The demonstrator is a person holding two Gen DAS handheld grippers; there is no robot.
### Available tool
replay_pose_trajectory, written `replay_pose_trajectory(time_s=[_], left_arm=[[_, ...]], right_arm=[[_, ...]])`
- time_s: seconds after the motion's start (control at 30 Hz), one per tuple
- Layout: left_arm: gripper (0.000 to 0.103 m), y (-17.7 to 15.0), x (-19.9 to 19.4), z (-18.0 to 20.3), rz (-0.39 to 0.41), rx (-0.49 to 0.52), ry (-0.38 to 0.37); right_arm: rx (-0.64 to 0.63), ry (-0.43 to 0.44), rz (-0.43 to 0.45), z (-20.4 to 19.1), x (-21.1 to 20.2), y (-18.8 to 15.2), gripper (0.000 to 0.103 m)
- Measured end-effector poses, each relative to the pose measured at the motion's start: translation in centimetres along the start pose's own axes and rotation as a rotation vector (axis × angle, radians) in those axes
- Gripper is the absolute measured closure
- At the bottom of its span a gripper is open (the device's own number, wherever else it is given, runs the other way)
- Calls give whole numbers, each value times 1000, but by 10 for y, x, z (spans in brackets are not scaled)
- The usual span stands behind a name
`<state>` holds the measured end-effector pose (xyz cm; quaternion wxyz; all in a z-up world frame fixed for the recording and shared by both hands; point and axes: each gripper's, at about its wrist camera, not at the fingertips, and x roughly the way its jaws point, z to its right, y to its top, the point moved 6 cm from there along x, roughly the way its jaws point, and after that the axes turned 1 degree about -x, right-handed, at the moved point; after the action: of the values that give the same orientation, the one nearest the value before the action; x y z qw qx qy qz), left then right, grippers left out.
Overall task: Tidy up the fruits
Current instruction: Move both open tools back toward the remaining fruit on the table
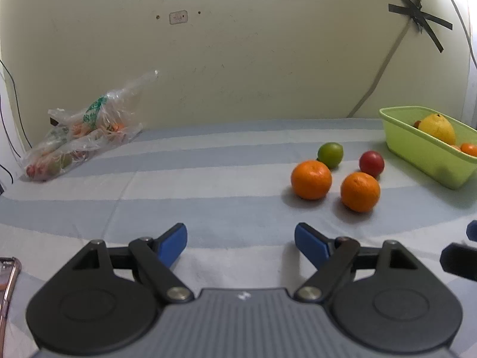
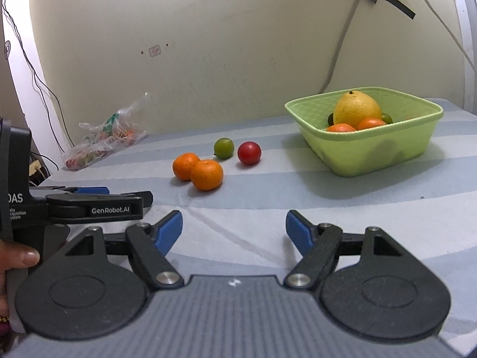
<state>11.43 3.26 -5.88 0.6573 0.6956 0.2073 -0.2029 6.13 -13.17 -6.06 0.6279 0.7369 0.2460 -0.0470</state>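
Observation:
Two oranges [image 1: 311, 179] [image 1: 360, 191], a green lime [image 1: 330, 154] and a small red fruit [image 1: 371, 163] lie loose on the striped cloth, right of centre in the left wrist view. A light green basket [image 2: 372, 152] at the right holds a large yellow fruit [image 2: 357, 109], small oranges and dark green fruits. My left gripper [image 1: 241, 243] stands open over bare cloth, short and left of the oranges, nothing between its blue pads. My right gripper [image 2: 234, 232] is open too, empty, short of the loose fruits [image 2: 206, 174].
A clear plastic bag [image 1: 80, 137] with more fruit lies at the far left against the wall. A taped cable [image 1: 378, 74] runs down the wall behind the basket. A phone edge [image 1: 7, 283] sits at the near left. The left gripper's body [image 2: 95, 205] and a hand [image 2: 18, 261] show at the left.

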Motion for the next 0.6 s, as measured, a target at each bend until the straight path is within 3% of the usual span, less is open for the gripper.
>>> replay_pose_trajectory(time_s=[0.6], left_arm=[[21, 4, 3, -4, 14, -19, -59]], right_arm=[[-29, 2, -29, -9, 23, 10, 25]])
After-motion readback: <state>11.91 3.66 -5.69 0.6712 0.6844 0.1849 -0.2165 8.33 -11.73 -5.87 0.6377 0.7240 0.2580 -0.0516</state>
